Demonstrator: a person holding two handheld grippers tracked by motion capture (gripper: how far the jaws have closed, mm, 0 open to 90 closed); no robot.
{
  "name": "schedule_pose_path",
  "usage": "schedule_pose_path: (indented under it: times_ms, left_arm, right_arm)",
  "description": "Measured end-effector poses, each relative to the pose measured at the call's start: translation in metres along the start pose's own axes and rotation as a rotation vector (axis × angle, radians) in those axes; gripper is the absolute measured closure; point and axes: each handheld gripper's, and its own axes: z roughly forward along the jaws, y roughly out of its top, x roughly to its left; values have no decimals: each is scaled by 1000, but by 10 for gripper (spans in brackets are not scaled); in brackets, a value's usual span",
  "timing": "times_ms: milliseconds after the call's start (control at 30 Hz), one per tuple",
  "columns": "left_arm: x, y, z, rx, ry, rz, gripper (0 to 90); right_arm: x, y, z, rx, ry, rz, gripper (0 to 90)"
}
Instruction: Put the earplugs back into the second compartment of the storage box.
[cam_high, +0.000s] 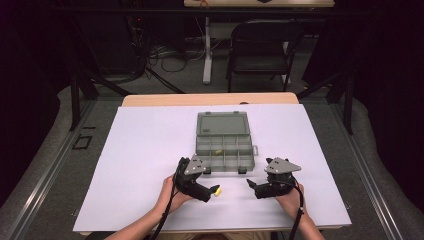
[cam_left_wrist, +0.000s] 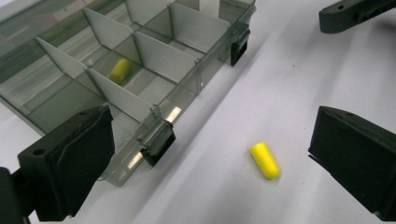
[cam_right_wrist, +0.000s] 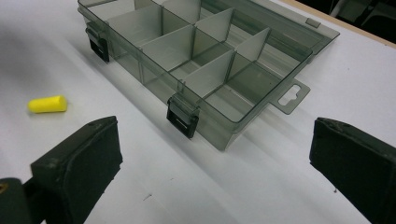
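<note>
While you hold both grippers low over the white counter (cam_high: 150, 150), note that the left gripper (cam_left_wrist: 205, 154) has its jaws wide apart, with the loose yellow earplug (cam_left_wrist: 265, 160) lying flat on the counter between them, untouched. Its long axis runs diagonally, roughly square to the front wall of the organizer box (cam_high: 225, 145), just beside the latches (cam_left_wrist: 158, 142). Your right gripper (cam_right_wrist: 210, 163) also stands apart, empty. A second earplug (cam_left_wrist: 119, 71) lies in a compartment. Beyond stands a folding chair (cam_high: 260, 50).
</note>
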Motion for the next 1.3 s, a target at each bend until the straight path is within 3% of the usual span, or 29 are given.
schedule_pose_path:
  times_ms: [367, 567, 733, 900, 1133, 1300]
  left_arm:
    - [-12, -2, 7, 14, -20, 25, 44]
    - [-17, -4, 15, 6, -44, 34, 213]
    - [-20, -7, 20, 35, -42, 26, 368]
    - [-19, -11, 22, 62, -76, 9, 512]
    - [-14, -13, 20, 70, -85, -29, 629]
    - [-12, -16, 23, 80, -112, -56, 652]
  right_arm:
    - [-2, -1, 2, 6, -6, 6, 14]
    - [-4, -2, 3, -1, 4, 4, 11]
    - [-2, -2, 2, 2, 7, -7, 9]
    - [-3, -2, 3, 5, 11, 2, 10]
    - [-2, -2, 4, 12, 14, -10, 10]
    - [-3, -2, 5, 11, 13, -2, 11]
